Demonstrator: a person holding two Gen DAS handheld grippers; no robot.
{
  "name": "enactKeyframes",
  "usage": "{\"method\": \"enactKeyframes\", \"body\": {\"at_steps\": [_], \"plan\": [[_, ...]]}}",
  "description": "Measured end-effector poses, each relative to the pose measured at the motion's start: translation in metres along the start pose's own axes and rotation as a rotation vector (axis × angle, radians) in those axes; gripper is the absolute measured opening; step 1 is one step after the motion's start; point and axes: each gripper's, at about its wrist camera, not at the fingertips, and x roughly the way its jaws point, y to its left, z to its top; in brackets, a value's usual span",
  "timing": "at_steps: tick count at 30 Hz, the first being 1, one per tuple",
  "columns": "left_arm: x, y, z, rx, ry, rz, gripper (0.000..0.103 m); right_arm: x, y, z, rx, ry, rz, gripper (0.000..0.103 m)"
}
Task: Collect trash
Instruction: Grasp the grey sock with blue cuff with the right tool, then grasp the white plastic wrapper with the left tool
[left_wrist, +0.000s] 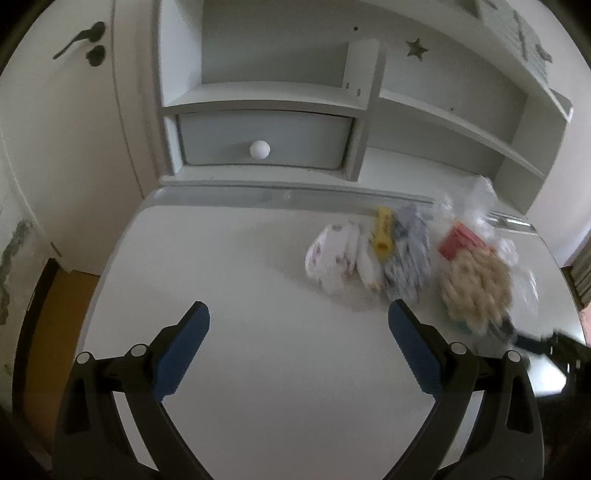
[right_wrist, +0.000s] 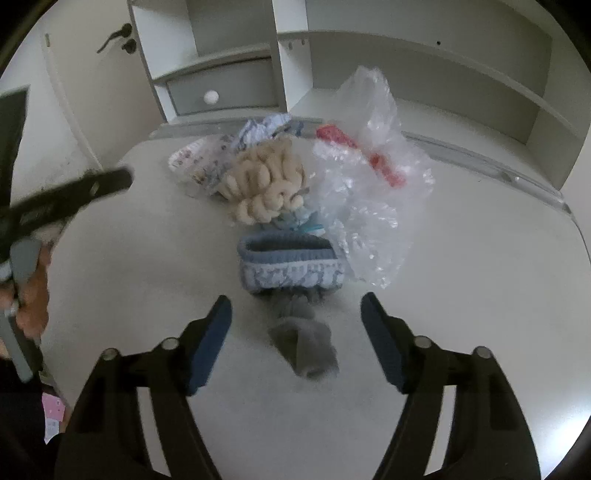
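Grey sock (right_wrist: 304, 345) lies on white desk (right_wrist: 480, 277) below shelving (right_wrist: 424, 48).

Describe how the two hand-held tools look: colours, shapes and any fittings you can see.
The left tool and the right tool look alike: black angular linkage arms, silver round pivot pins, and two fingers faced with blue ribbed pads. No cables show. In the right wrist view, the left tool has a grey handle.

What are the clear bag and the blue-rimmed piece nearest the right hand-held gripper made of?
Clear bag: thin plastic film by the look, glossy, crinkled and see-through. Blue-rimmed piece: looks like knitted or crocheted yarn, matte, with ribbed stitches visible; it may be a small basket or hat.
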Motion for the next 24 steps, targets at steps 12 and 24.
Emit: {"method": "enactKeyframes", "body": {"at_steps": [12, 24], "plan": [[0.063, -0.007, 0.035, -0.008, 0.064, -0.069, 0.094, -0.008, -0.001, -0.004, -0.051, -0.006, -0.013, 0.022], [0.062, -0.026, 0.026, 0.114, 0.035, -0.013, 0.014, -0.050, -0.025, -0.037, -0.015, -0.038, -0.029, 0.022]]}}
